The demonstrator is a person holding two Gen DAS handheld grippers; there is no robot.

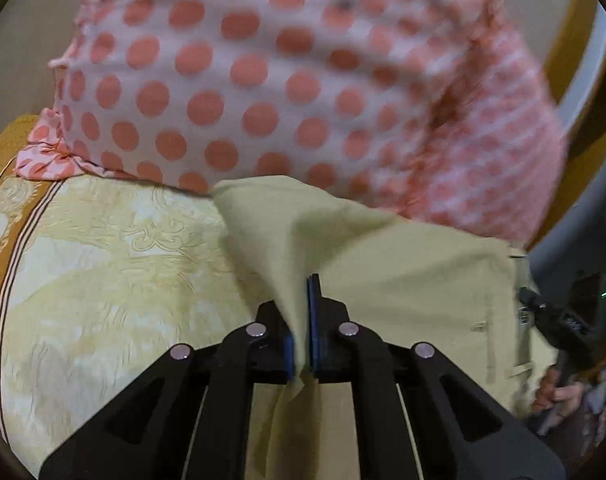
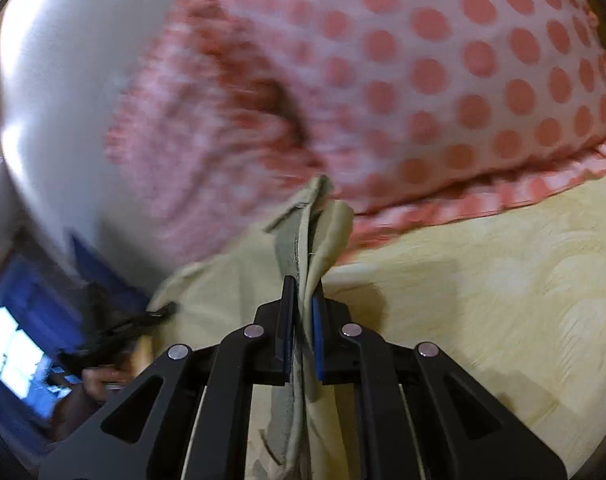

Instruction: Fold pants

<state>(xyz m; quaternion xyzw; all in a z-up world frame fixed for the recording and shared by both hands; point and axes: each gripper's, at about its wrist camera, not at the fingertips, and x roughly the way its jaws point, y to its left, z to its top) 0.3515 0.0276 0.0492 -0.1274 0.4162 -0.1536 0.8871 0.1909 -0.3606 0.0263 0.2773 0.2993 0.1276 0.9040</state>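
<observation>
One yellow patterned bedspread (image 1: 103, 264) covers the bed, with one large pillow (image 1: 263, 72) — pink with coral dots — lying across its far side and open bedspread to either side of the cloth. One pair of pale khaki pants (image 1: 403, 280) is lifted just in front of the pillow, stretched between two grippers. The left gripper (image 1: 303, 336) is pinched tight on a fold of the pants, the right gripper (image 2: 303, 320) clamped on the waistband edge — no readable writing anywhere.

pants (image 1: 403, 264): pale khaki | pillow (image 1: 231, 80): pink, coral polka dots | bedspread (image 1: 103, 280): cream-yellow, ornate, brown border
</observation>
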